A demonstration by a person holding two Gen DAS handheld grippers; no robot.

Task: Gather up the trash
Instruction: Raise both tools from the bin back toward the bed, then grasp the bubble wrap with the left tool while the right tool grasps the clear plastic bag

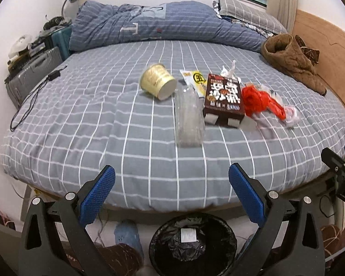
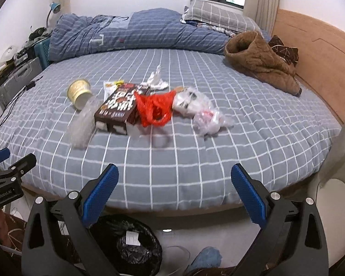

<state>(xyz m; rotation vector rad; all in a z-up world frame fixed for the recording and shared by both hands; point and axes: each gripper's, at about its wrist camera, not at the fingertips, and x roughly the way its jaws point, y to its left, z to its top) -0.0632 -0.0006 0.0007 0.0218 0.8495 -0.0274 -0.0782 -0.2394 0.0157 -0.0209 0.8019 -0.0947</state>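
Observation:
Trash lies in a cluster on the bed: a gold paper cup (image 1: 158,84) (image 2: 79,92) on its side, a clear plastic bottle (image 1: 189,118) (image 2: 82,126), a dark brown carton (image 1: 223,97) (image 2: 120,109), a yellow-white wrapper (image 1: 194,79), a red plastic bag (image 1: 256,100) (image 2: 155,109), clear plastic bags (image 2: 204,112) and a crumpled white tissue (image 2: 157,80). A bin with a black liner (image 1: 193,243) (image 2: 131,243) stands on the floor below the bed edge. My left gripper (image 1: 172,184) and right gripper (image 2: 174,184) are both open and empty, held near the bed's front edge.
A brown padded jacket (image 1: 292,59) (image 2: 262,62) lies by the wooden headboard (image 2: 322,64). A folded blue quilt (image 1: 163,23) and pillow are at the far side. Suitcases (image 1: 34,71) and clutter stand left of the bed; a black cable (image 1: 32,99) lies on the sheet.

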